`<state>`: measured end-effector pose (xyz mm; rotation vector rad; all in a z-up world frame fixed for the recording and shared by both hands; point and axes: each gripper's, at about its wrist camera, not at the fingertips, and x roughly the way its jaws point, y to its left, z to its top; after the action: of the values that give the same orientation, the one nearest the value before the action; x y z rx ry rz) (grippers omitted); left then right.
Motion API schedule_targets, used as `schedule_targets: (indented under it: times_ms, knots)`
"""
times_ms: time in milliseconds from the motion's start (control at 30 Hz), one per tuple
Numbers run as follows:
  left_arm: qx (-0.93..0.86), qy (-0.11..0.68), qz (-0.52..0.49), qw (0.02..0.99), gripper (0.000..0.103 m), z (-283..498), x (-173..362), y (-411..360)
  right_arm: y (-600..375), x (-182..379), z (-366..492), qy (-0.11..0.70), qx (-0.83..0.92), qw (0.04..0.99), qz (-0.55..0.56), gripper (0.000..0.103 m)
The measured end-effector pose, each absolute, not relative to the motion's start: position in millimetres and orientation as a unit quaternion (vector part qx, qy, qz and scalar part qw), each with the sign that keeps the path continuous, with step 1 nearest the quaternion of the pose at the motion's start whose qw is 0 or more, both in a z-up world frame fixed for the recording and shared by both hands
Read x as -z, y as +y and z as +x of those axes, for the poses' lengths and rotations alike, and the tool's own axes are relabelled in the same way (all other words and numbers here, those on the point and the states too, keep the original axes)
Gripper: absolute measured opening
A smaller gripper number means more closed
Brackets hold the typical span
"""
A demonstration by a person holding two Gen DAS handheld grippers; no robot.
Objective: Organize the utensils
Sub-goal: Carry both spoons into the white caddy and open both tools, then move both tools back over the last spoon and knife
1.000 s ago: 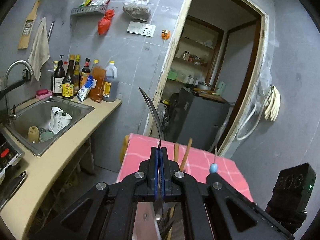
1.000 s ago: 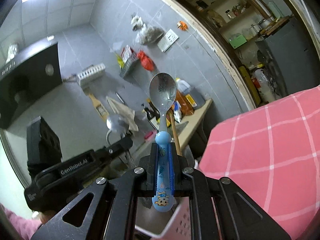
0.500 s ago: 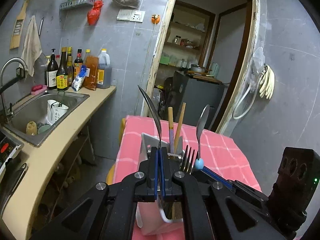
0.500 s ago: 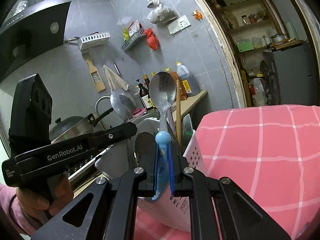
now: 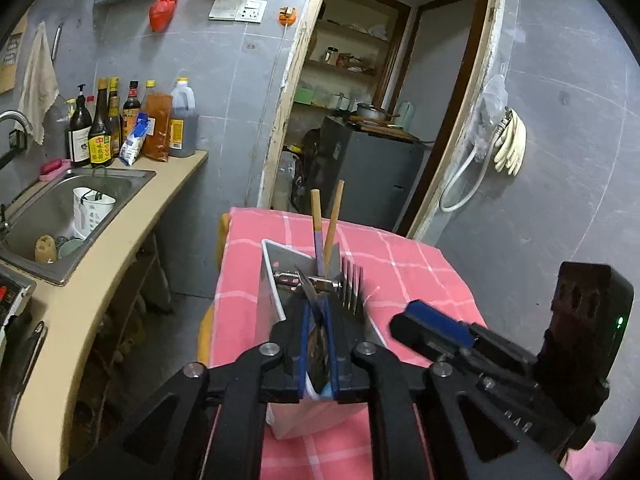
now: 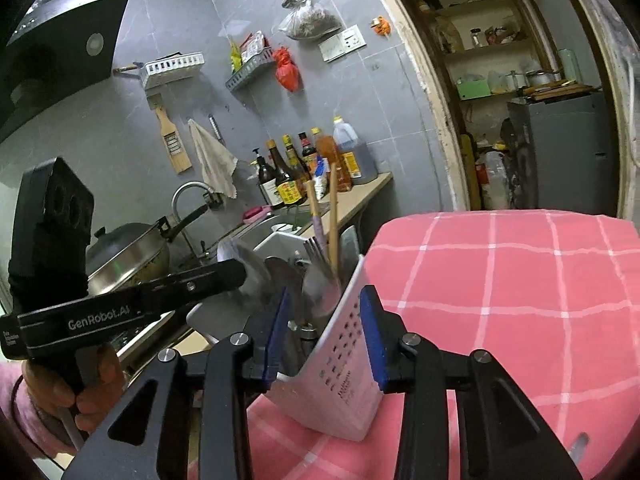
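Letting go on both sides: my left gripper [image 5: 318, 320] jaws are opening, a spoon [image 5: 316, 334] loose between them, right over the white utensil holder [image 6: 340, 356]. My right gripper [image 6: 326, 336] is opening too, empty, holder just ahead on the pink cloth [image 6: 520, 280]

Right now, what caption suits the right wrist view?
Right gripper opening above a white utensil holder on pink checked cloth.
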<state>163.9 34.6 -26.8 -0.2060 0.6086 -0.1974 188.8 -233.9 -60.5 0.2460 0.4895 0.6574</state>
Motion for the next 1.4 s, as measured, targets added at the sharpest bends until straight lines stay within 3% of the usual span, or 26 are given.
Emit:
schedule_targets:
  times_ms: [67, 133, 167, 200, 233, 300, 400, 567, 967, 1400]
  knots:
    - [0.099, 0.295, -0.104, 0.945, 0.018, 159, 23, 35, -242, 51, 182, 0.229, -0.304, 0.917, 0.12, 0.044]
    - [0.096, 0.289, -0.107, 0.947, 0.035, 153, 19, 35, -255, 39, 171, 0.219, -0.282, 0.926, 0.121, 0.059]
    - [0.093, 0.283, -0.109, 0.948, 0.05, 148, 16, 34, -260, 33, 168, 0.216, -0.273, 0.93, 0.122, 0.062]
    - [0.093, 0.276, -0.112, 0.95, 0.062, 144, 14, 33, -267, 27, 162, 0.212, -0.26, 0.934, 0.122, 0.072]
    - [0.091, 0.266, -0.115, 0.953, 0.065, 138, 10, 32, -273, 22, 159, 0.209, -0.248, 0.938, 0.121, 0.088]
    - [0.093, 0.259, -0.112, 0.955, 0.076, 131, 3, 26, -293, 11, 143, 0.196, -0.215, 0.949, 0.118, 0.101]
    - [0.095, 0.247, -0.104, 0.959, 0.097, 120, -5, 12, -320, 1, 127, 0.196, -0.171, 0.959, 0.112, 0.102]
    - [0.137, 0.255, -0.086, 0.953, 0.1, 106, -4, -26, -367, 6, 105, 0.248, -0.097, 0.958, 0.104, 0.102]
    - [0.211, 0.385, -0.064, 0.896, 0.1, 122, 54, -97, -438, 84, 83, 0.386, -0.021, 0.913, 0.132, 0.102]
    - [0.174, 0.515, -0.061, 0.837, 0.1, 140, 128, -109, -448, 137, 107, 0.447, -0.035, 0.883, 0.139, 0.102]
